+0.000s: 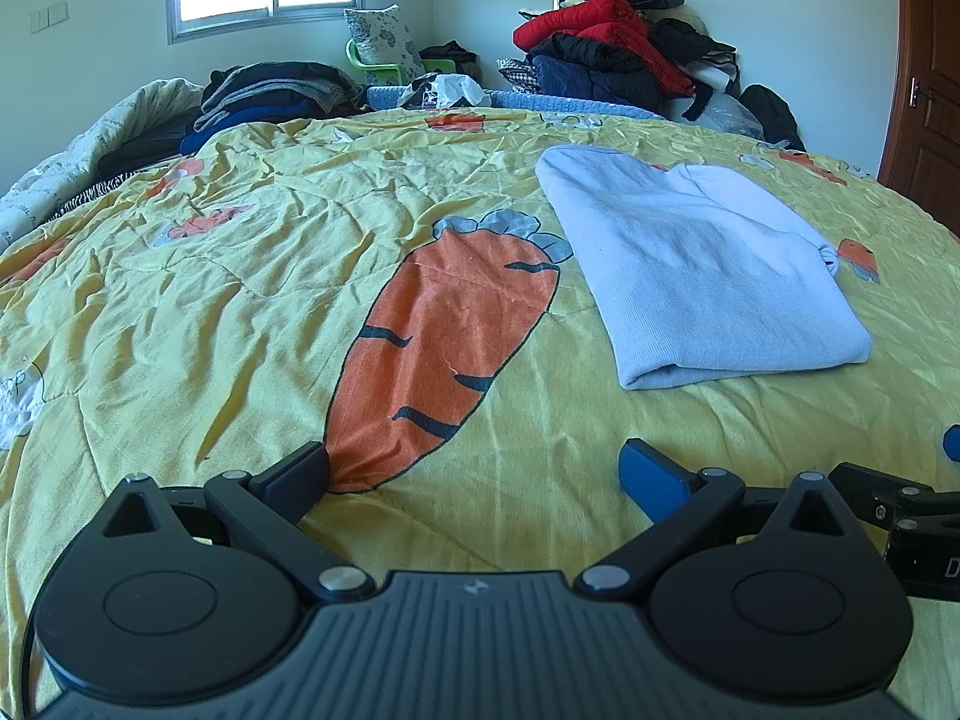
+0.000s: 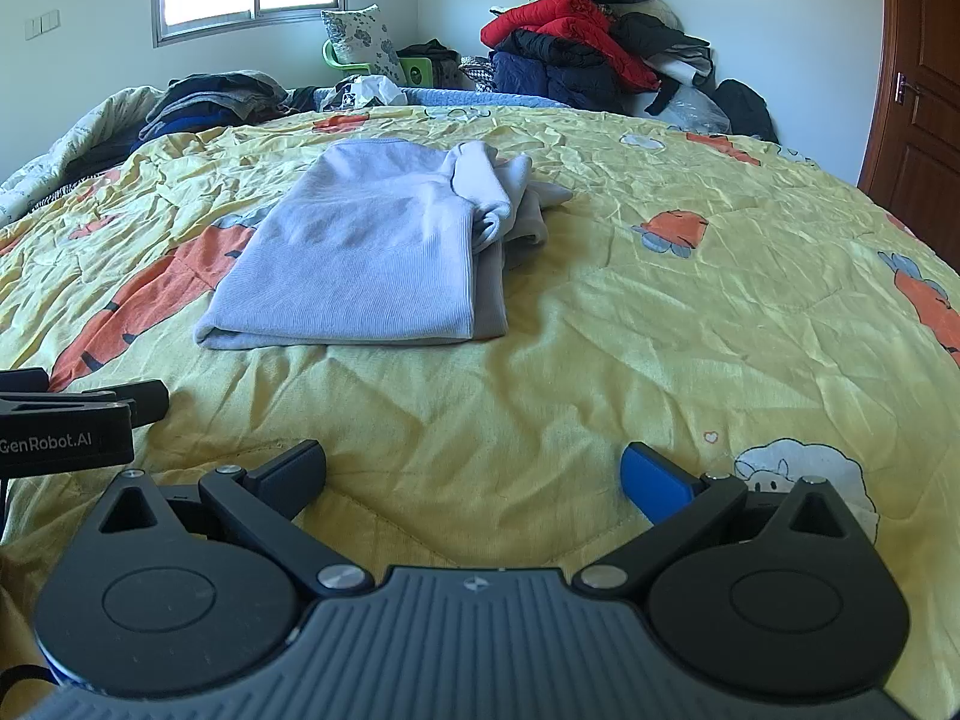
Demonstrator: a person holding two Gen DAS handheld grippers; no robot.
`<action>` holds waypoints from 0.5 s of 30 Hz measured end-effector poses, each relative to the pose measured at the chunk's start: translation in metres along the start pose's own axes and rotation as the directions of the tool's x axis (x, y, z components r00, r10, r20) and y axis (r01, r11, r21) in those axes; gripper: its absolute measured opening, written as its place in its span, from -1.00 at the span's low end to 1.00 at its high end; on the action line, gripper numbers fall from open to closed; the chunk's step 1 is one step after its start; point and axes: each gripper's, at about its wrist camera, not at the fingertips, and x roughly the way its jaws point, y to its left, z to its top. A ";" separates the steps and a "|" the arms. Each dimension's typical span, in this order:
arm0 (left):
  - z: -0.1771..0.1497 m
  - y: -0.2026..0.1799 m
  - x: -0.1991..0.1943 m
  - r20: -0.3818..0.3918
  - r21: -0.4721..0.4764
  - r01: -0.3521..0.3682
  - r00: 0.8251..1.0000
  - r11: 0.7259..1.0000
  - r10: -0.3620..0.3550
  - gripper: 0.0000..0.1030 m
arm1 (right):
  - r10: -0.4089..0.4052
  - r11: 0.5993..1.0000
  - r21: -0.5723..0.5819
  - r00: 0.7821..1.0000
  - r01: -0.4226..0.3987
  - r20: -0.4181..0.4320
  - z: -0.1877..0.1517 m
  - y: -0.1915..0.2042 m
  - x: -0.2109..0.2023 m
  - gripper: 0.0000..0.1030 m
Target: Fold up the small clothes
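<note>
Both pairs of jaws stand spread wide with nothing between them: the left gripper and the right gripper each hover low over the quilt, one black finger and one blue-padded finger apiece. Bare quilt lies under and ahead of both, so the near stretch of the bed is open. From the right wrist view, part of the left gripper shows at the left edge, just beside the right one; they are not touching.

One folded pale blue knit sweater lies ahead, well apart from both grippers, to the right of the left gripper's line and slightly left of the right gripper's. Its ribbed hem faces the cameras, folded edge nearest; bunched sleeves stick out on its far right side in the right wrist view. It partly overlaps the leafy top of a large printed carrot.

Yellow, wrinkled cotton with orange carrots and white sheep makes up the quilt. Beyond its far edge sit two heaps: dark folded clothes at left, and a jacket pile with a red coat against the wall. One brown door stands at right.
</note>
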 end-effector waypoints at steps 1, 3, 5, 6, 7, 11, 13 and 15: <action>0.000 0.001 0.000 0.000 0.000 0.001 1.000 1.000 -0.001 1.00 | 0.000 1.000 0.000 1.000 0.000 0.000 0.000 0.000 0.000 1.00; 0.000 0.002 0.000 0.000 0.000 0.001 1.000 1.000 -0.001 1.00 | 0.000 1.000 0.000 1.000 0.000 0.000 0.000 0.000 0.000 1.00; 0.000 0.000 0.000 0.000 0.000 0.001 1.000 1.000 -0.001 1.00 | 0.000 1.000 0.000 1.000 0.000 0.000 0.000 0.000 0.000 1.00; 0.000 0.002 0.000 0.000 0.000 0.002 1.000 1.000 -0.002 1.00 | 0.000 1.000 0.000 1.000 0.000 0.000 0.000 0.000 0.000 1.00; 0.000 0.000 0.000 0.000 0.000 0.002 1.000 1.000 -0.002 1.00 | 0.000 1.000 0.000 1.000 0.000 0.000 0.000 0.000 0.000 1.00; 0.000 0.002 0.000 0.000 0.000 0.001 1.000 1.000 -0.001 1.00 | 0.000 1.000 0.000 1.000 0.000 0.000 0.000 0.000 0.000 1.00; 0.000 0.001 0.000 0.000 -0.001 0.002 1.000 1.000 -0.002 1.00 | 0.000 1.000 0.000 1.000 0.000 0.000 0.000 0.000 0.000 1.00; 0.000 0.002 0.000 0.000 0.000 0.001 1.000 1.000 -0.001 1.00 | 0.000 1.000 0.000 1.000 0.000 0.000 0.000 0.000 0.000 1.00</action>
